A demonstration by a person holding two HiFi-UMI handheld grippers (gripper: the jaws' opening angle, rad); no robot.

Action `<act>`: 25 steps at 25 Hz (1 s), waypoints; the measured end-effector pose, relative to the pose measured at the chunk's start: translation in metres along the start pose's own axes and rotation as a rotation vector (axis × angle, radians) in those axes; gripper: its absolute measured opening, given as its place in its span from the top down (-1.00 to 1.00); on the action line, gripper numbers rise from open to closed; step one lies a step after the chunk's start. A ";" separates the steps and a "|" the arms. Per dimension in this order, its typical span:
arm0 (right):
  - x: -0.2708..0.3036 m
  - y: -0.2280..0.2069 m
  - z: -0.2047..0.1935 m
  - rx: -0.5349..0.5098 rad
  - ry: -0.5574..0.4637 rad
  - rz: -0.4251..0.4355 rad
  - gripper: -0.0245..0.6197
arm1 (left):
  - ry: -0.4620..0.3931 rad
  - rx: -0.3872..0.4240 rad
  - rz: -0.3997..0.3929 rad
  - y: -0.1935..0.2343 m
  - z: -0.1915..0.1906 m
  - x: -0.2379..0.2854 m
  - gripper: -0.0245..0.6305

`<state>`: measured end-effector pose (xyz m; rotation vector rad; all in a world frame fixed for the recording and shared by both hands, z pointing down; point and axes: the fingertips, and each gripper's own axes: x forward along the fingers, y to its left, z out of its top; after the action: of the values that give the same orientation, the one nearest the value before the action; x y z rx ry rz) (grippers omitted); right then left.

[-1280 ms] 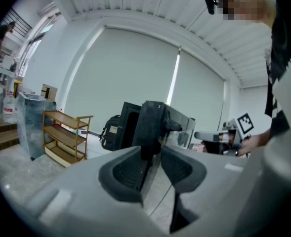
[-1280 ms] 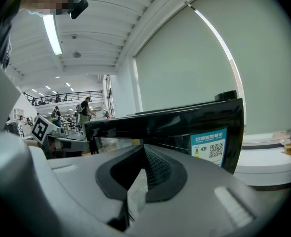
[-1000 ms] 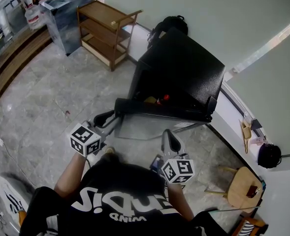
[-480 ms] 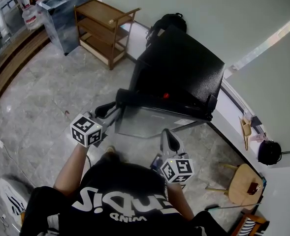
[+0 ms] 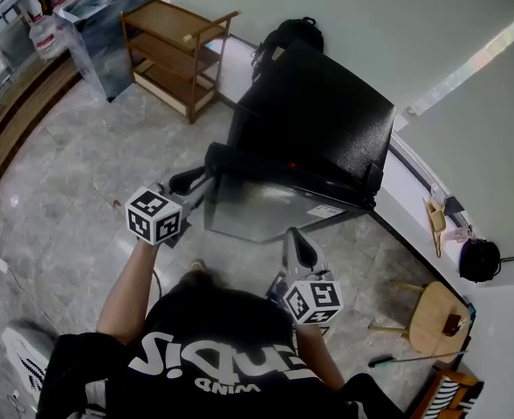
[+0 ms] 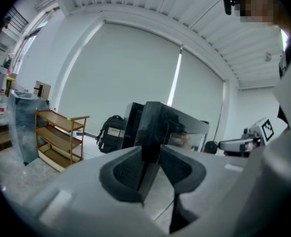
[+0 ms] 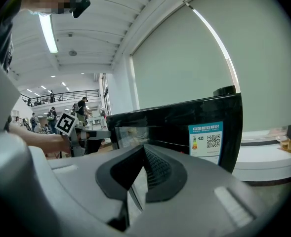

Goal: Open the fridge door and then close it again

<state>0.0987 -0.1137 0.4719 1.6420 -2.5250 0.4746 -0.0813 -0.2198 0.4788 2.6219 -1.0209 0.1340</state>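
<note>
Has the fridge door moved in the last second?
Yes. The fridge door has swung in toward the black fridge body, narrowing the gap, with the left gripper clamped on its edge.

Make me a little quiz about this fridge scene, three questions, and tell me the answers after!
1. True or false: the left gripper is clamped on the edge of the fridge door.
2. In the head view, what stands on the floor to the left of the fridge? A) a wooden shelf B) a bicycle C) a bed
3. Fill in: the right gripper holds ____.
Key: 1 true. 2 A. 3 nothing; its jaws are together.
</note>
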 end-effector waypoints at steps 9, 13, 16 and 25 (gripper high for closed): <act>0.006 -0.009 -0.001 0.007 -0.006 -0.025 0.93 | -0.007 0.004 -0.002 0.018 0.008 0.025 0.56; 0.009 -0.013 -0.001 0.010 -0.004 -0.034 0.93 | -0.005 0.004 -0.005 0.024 0.011 0.035 0.56; 0.010 -0.017 0.001 0.011 -0.007 -0.042 0.93 | -0.006 0.004 -0.006 0.027 0.014 0.042 0.56; 0.009 -0.033 0.003 0.019 -0.012 -0.073 0.93 | -0.008 0.009 -0.004 0.038 0.020 0.062 0.57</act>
<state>0.1249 -0.1343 0.4782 1.7426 -2.4660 0.4841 -0.0615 -0.2920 0.4823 2.6344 -1.0201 0.1281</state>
